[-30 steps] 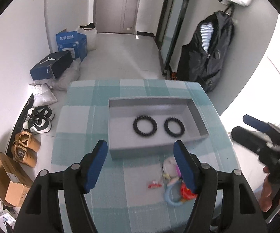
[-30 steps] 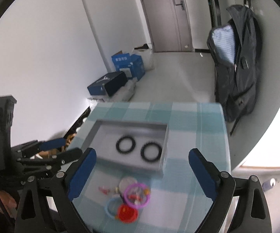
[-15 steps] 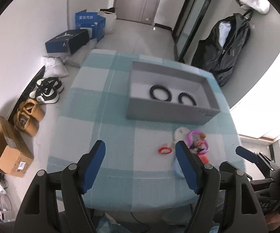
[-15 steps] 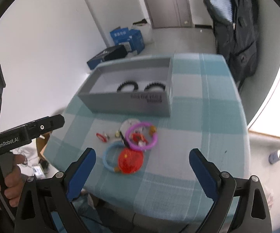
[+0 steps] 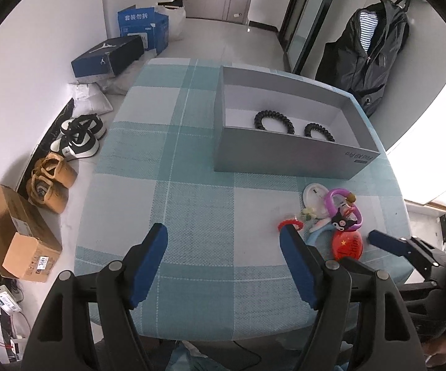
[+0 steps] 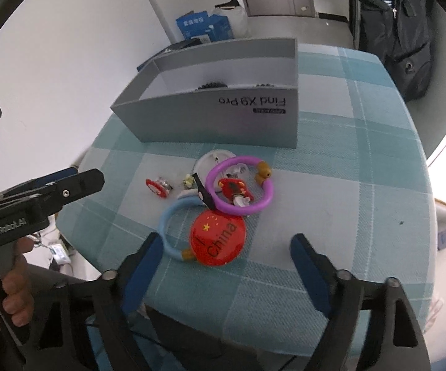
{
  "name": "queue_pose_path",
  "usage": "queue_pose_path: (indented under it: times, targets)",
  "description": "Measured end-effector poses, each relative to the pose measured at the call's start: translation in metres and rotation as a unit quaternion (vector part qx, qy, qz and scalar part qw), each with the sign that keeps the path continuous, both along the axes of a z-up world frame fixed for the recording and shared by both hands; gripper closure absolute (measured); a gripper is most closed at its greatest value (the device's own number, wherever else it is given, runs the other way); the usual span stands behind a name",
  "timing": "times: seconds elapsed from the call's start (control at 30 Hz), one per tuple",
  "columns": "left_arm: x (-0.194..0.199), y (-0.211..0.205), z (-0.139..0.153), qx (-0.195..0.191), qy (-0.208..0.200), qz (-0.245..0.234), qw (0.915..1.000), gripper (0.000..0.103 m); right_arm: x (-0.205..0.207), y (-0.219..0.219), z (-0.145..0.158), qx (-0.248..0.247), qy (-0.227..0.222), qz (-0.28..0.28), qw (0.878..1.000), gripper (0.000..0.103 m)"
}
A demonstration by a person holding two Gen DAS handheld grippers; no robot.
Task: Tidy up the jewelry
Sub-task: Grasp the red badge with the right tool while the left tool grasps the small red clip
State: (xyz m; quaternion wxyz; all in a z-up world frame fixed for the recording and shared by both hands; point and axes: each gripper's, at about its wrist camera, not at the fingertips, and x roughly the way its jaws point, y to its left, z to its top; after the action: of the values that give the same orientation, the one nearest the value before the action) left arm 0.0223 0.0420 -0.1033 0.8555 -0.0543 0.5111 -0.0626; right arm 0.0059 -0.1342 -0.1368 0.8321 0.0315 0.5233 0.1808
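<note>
The left tongs [image 5: 223, 235] hang released over bare checked cloth on the table [image 5: 192, 167], nothing between their blue pads. The right tongs [image 6: 227, 244] are closing, with the red round badge [image 6: 218, 237] lying just ahead of and between their tips, not yet pressed. Beyond the badge lie a light-blue bracelet [image 6: 167, 216], a purple bracelet [image 6: 238, 185] and a small red trinket [image 6: 158, 185], to the right of the left tongs. Farther ahead stands the grey box [image 5: 287, 157] holding two black coiled bands [image 5: 273, 119].
</note>
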Motion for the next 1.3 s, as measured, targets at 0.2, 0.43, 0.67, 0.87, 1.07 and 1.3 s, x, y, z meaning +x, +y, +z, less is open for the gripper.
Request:
queue_pose_path:
  times: [0.2, 0.43, 0.67, 0.87, 1.07, 1.3]
  targets:
    - [0.006, 0.003, -0.003, -0.005, 0.012, 0.005, 0.9999, 0.032, -0.001, 0.005, 0.0, -0.029, -0.014, 0.006, 0.999, 0.049]
    - [0.009, 0.004, -0.003, -0.006, 0.017, 0.017, 0.9997, 0.032, -0.002, 0.009, 0.003, -0.038, -0.023, 0.019, 0.999, 0.073]
    - [0.011, 0.005, -0.003, -0.007, 0.021, 0.02, 0.9996, 0.032, -0.003, 0.007, 0.003, -0.019, -0.017, 0.016, 1.0, 0.087]
    - [0.013, 0.004, -0.004, -0.01, 0.025, 0.019, 0.9995, 0.032, -0.002, -0.005, 0.008, 0.013, -0.01, 0.004, 1.0, 0.091]
    - [0.015, 0.002, -0.006, -0.016, 0.026, 0.007, 0.9995, 0.032, -0.002, -0.011, 0.014, 0.038, -0.008, 0.0, 0.999, 0.098]
    - [0.016, -0.005, -0.011, -0.036, 0.037, -0.016, 0.9985, 0.032, -0.001, -0.017, 0.021, 0.065, -0.011, -0.003, 0.998, 0.098]
